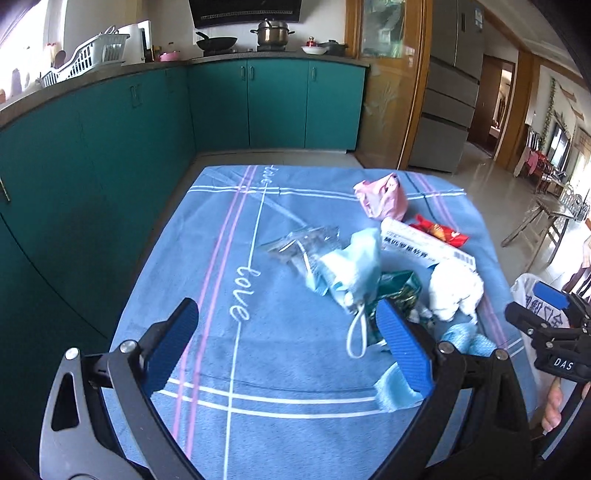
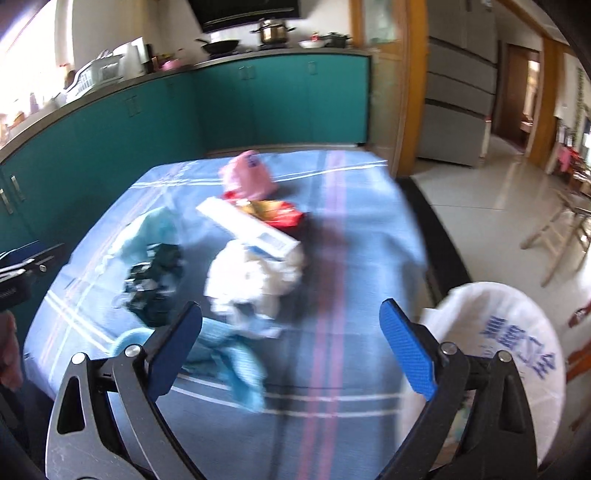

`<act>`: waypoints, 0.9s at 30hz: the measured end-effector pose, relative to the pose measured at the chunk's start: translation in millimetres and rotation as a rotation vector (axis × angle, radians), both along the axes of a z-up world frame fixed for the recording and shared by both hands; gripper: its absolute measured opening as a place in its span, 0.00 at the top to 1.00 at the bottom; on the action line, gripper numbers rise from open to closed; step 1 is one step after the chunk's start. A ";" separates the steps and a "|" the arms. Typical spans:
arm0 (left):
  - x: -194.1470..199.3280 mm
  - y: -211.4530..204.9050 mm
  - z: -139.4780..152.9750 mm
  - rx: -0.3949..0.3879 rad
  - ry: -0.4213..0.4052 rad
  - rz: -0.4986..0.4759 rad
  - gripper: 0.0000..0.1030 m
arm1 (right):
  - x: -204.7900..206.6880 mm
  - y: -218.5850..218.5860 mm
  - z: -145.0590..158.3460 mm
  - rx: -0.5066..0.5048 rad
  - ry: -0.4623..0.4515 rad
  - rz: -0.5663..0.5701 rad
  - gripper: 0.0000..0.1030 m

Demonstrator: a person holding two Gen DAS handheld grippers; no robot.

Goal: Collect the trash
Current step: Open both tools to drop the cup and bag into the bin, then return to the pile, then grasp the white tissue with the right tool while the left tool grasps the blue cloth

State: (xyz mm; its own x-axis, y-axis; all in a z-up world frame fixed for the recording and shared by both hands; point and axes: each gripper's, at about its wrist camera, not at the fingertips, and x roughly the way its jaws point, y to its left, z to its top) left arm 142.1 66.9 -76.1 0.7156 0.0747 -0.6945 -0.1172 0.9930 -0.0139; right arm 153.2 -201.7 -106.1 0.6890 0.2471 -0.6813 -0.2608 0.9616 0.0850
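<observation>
Crumpled white tissue paper lies just ahead of the right hand-held gripper, at the middle of a loose heap of trash. On the tissue's far side rests a long white cardboard box with blue print, and beyond that a red snack wrapper and a scrunched pink plastic bag. Left of the tissue sits a dark green foil wrapper, with a pale blue face mask with white ear loops and a clear plastic wrapper further left, ahead of the left hand-held gripper. A light blue cloth scrap lies nearest, just off the right hand-held gripper's left finger. Both hand-held grippers stand wide open with nothing between their blue pads. A white plastic bag with blue lettering sits close by the right one's right finger, off the table edge.

All the trash rests on a blue cloth with white and pink stripes and the word "love", spread over a low counter. Beyond stand teal kitchen cabinets, a wok and steel pot, a grey refrigerator and a pale tiled floor.
</observation>
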 end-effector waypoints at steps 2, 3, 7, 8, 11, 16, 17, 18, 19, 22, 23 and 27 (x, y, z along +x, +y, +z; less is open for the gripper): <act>-1.0 1.7 -3.6 0.003 0.006 -0.006 0.06 | 3.9 15.9 -4.1 -0.003 0.010 0.039 0.08; -0.8 1.6 -4.6 0.001 0.008 -0.010 0.06 | 7.1 24.7 -6.7 -0.011 0.015 0.058 0.08; -1.4 0.7 -9.2 0.002 0.020 -0.019 0.06 | 22.4 46.9 -14.8 -0.052 0.017 0.063 0.09; -1.4 1.4 -10.5 0.004 0.025 -0.018 0.06 | 26.8 49.7 -15.7 -0.054 0.016 0.058 0.09; -0.3 4.0 -14.6 0.003 0.039 -0.015 0.06 | 39.0 55.0 -18.0 -0.065 0.014 0.024 0.13; 4.9 8.6 -24.6 -0.046 0.070 -0.014 0.06 | 53.1 67.2 -30.9 -0.114 0.068 0.049 0.55; 5.8 8.3 -27.1 -0.056 0.076 -0.016 0.06 | 51.8 66.8 -30.7 -0.113 0.066 0.055 0.60; 6.8 7.4 -29.5 -0.065 0.083 -0.018 0.06 | 49.1 65.7 -30.1 -0.112 0.063 0.063 0.62; 7.5 6.2 -31.4 -0.069 0.088 -0.022 0.06 | 44.4 63.2 -28.1 -0.105 0.064 0.078 0.64; 9.5 -1.1 -37.4 -0.085 0.105 -0.047 0.06 | 30.4 52.8 -23.8 -0.074 0.060 0.102 0.65; 9.6 -3.5 -38.7 -0.090 0.109 -0.056 0.06 | 23.2 46.4 -21.0 -0.075 0.048 0.098 0.65; 7.2 -24.2 -39.5 -0.095 0.106 -0.133 0.06 | 5.4 17.9 -13.3 -0.079 0.016 0.030 0.65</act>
